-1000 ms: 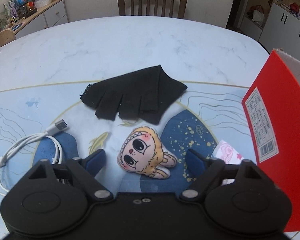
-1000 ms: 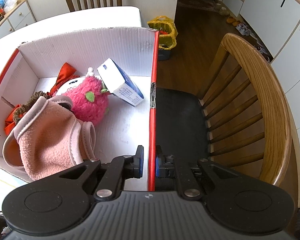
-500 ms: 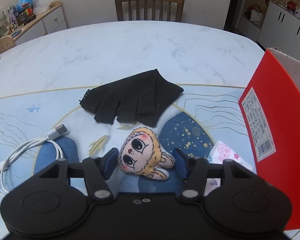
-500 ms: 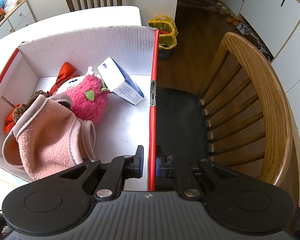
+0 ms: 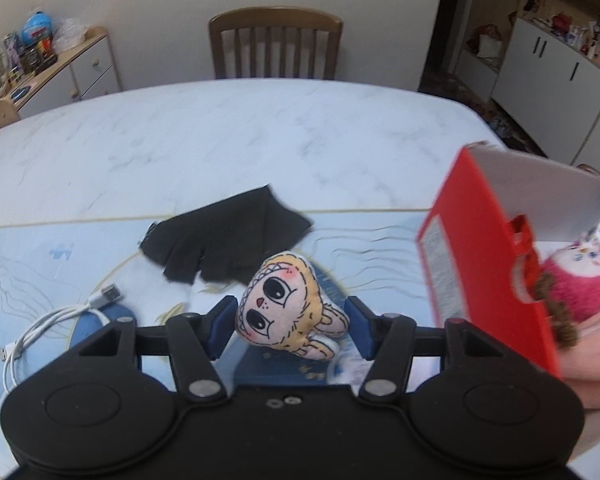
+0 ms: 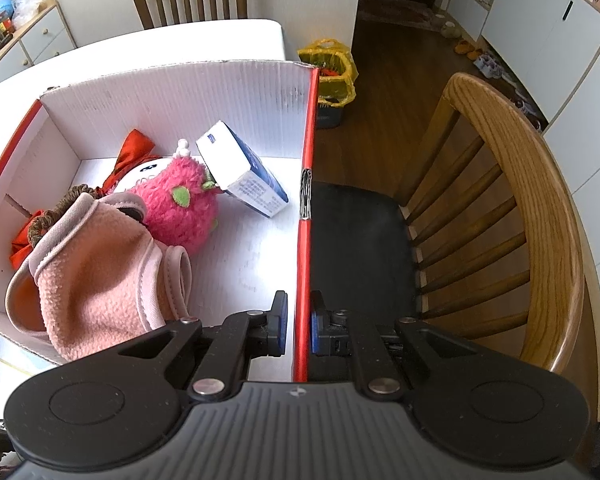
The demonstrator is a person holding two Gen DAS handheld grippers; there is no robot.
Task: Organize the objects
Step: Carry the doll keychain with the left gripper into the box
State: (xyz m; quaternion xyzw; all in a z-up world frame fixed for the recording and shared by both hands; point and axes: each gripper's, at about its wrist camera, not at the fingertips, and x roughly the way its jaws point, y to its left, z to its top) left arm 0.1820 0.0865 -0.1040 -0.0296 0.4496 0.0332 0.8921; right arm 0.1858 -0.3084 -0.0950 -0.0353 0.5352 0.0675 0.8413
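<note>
At the far left of the left wrist view, a white cable (image 5: 48, 324) is being cut off partly by the gripper body, so only its loops and plug are being shown on the desk (image 5: 220, 136). Beyond it, a black fingerless glove (image 5: 224, 240) is lying flat, blurred at its edges. In the middle, the plush doll (image 5: 288, 312) is being pinched between the jaws of the left gripper (image 5: 290, 326) and is being held clear of the patterned mat (image 5: 20, 252); its lower edge is being rendered softly, and something pale below it is too blurred to be made out. To the right, the red box (image 5: 484, 264) is being cut off by the frame edge, and only a part of the pink fuzzy toy (image 5: 580, 284) is being seen over its wall.

In the right wrist view, a pink fleece piece (image 6: 96, 276) is being laid over a brown-haired item that is mostly being hidden. The pink fuzzy toy is being leaned against by a small blue-and-white carton (image 6: 244, 172), and red fabric behind it is being covered in part. The right wall of the box is being clamped by the right gripper (image 6: 298, 322), its jaws being pressed onto the cardboard from both sides. Right of the box, a wooden chair (image 6: 540, 216) is being stood close beside it, and a yellow bag (image 6: 332, 68) is being seen on the floor beyond.
</note>
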